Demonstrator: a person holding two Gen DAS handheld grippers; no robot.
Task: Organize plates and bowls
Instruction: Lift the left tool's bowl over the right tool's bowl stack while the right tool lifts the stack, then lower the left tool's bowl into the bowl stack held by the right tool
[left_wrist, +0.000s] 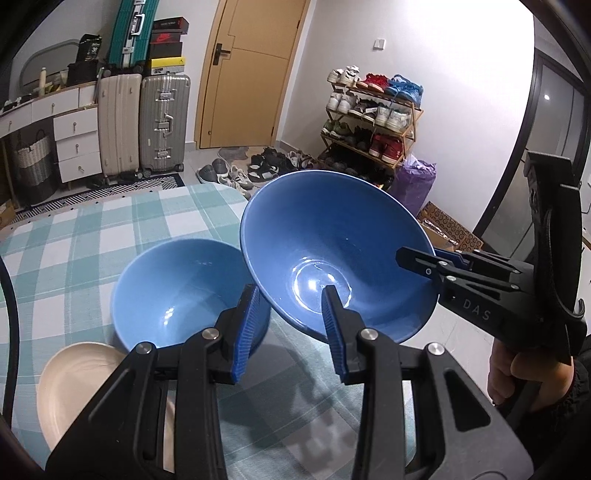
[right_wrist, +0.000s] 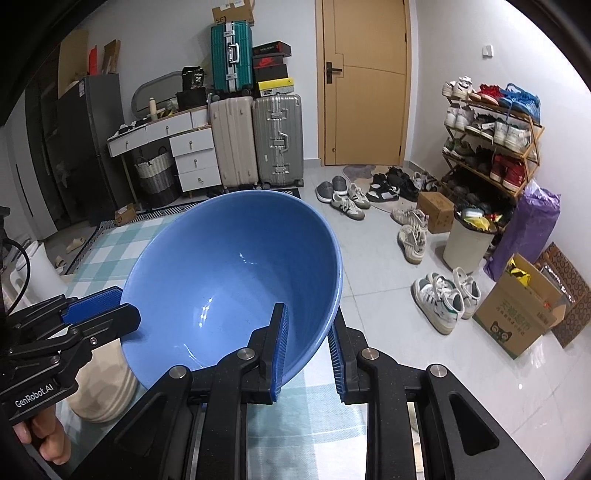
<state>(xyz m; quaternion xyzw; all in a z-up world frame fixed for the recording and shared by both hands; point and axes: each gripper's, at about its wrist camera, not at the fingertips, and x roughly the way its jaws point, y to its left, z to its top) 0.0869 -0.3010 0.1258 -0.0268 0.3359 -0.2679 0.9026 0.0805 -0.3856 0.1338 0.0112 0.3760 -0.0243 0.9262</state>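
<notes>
The right claw (right_wrist: 304, 347) is pinching the tilted bowl (right_wrist: 236, 280) by its rim above the desk (left_wrist: 110, 229); the left claw (left_wrist: 291, 332) is hanging open beside it; glazed, slippery, breakable.

Both wrist views look forward and down from close above the tabletop (left_wrist: 92, 236), toward the door (right_wrist: 364, 81); both share the raised blue bowl (left_wrist: 332, 254).
</notes>
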